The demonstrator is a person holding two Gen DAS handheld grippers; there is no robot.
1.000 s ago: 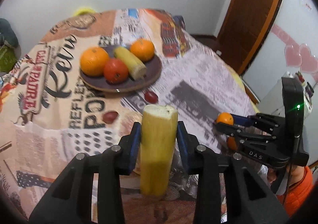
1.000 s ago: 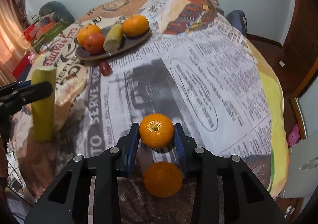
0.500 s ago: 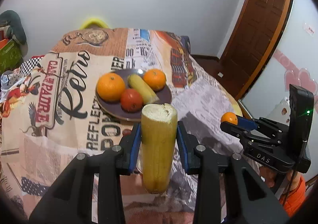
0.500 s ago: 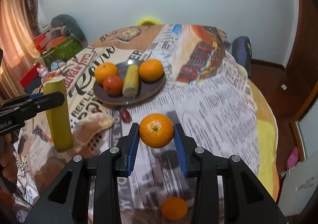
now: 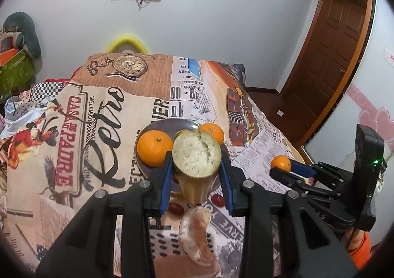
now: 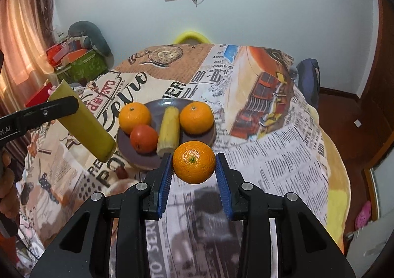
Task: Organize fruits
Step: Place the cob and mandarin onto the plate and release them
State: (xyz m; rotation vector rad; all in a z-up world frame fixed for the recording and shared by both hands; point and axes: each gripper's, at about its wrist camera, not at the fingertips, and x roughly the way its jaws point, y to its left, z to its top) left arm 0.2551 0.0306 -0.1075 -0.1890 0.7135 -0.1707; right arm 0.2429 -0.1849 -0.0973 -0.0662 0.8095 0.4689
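A yellow banana piece (image 5: pixel 196 169) is clamped across its middle by the left tool (image 5: pixel 196 180), and a small orange (image 6: pixel 193 162) is gripped at its widest part by the right tool (image 6: pixel 193 175), both carried above the surface near the plate (image 6: pixel 147 158). The banana is judged soft and easily bruised, so light pressure is called for; the orange is firm but round and may roll once released.

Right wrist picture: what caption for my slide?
Right gripper carries an orange toward a fruit plate.
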